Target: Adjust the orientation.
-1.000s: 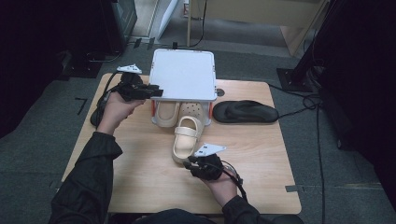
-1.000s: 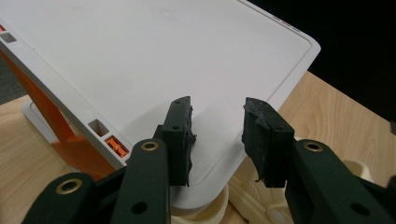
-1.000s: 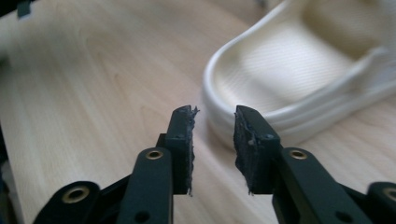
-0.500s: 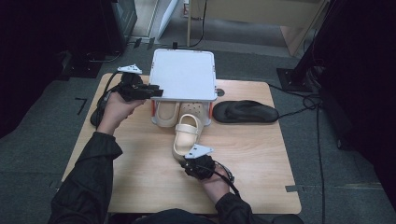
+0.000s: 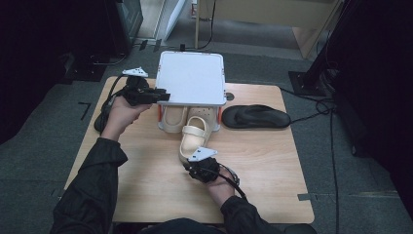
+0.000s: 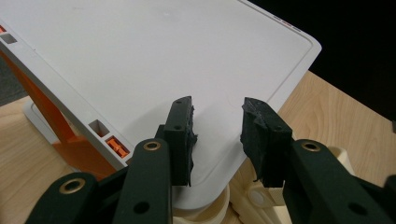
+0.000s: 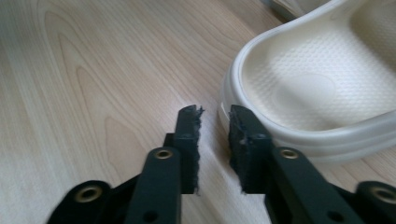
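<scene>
A cream sandal (image 5: 195, 139) lies on the wooden table (image 5: 272, 165) in front of a white rack (image 5: 192, 78) with orange legs. My right gripper (image 5: 187, 163) sits at its heel. In the right gripper view its jaws (image 7: 212, 114) have just been closing and are shut with nothing between them; the right jaw rests beside the cream sandal's (image 7: 308, 88) heel rim. My left gripper (image 5: 164, 96) hovers at the rack's front left corner. In the left gripper view it (image 6: 217, 105) stands open over the white top (image 6: 140, 56), gripping nothing.
More cream sandals (image 5: 173, 119) sit under the rack, one showing below the rack's corner (image 6: 261, 196). A black sandal (image 5: 255, 117) lies on the table right of the rack. An orange leg (image 6: 60, 135) holds up the rack.
My right hand has shifted left along the table to the heel of the cream sandal. The left hand and the rack have stayed put.
</scene>
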